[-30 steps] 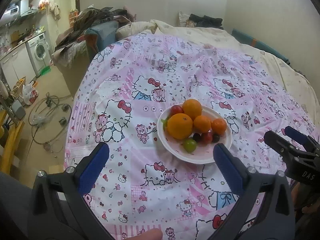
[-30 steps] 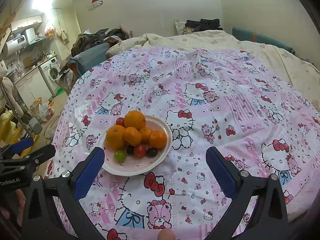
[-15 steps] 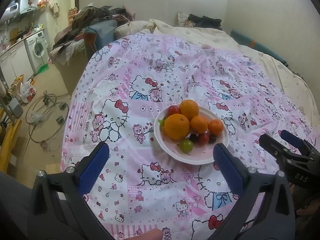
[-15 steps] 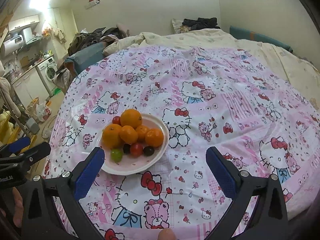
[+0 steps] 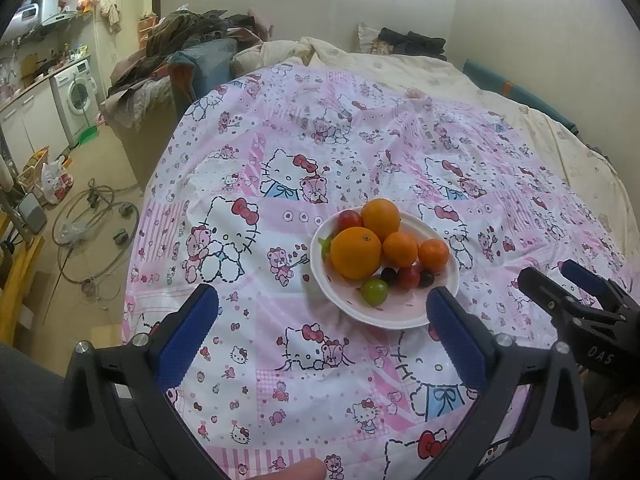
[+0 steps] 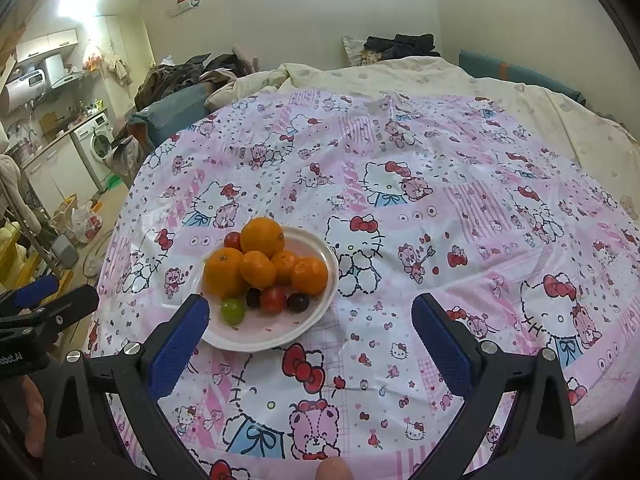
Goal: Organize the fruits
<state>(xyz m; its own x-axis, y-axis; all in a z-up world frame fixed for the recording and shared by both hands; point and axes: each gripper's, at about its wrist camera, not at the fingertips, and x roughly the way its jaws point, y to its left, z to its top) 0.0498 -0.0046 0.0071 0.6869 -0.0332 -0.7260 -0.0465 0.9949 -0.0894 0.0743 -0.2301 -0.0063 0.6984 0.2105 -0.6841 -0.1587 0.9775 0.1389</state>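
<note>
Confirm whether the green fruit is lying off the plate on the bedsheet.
No, the green fruit sits inside the white plate, beside the dark and red small fruits.

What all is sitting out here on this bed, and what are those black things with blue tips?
plate: one, white, on the patterned sheet.
oranges: five, orange, piled on the plate.
red tomatoes: two, one at the front, one behind the pile.
dark round fruits: two, near-black, flanking the front tomato.
green round fruit: one, at the plate's near edge.
sheet: one, pink and white cartoon print, covering the bed.
cream quilt: one, beyond the sheet.
washing machine: one, white, far left.
clothes heap: dark, beside the bed.
left claw: black with blue pads, open, empty.
right claw: the same, open, empty.
</note>
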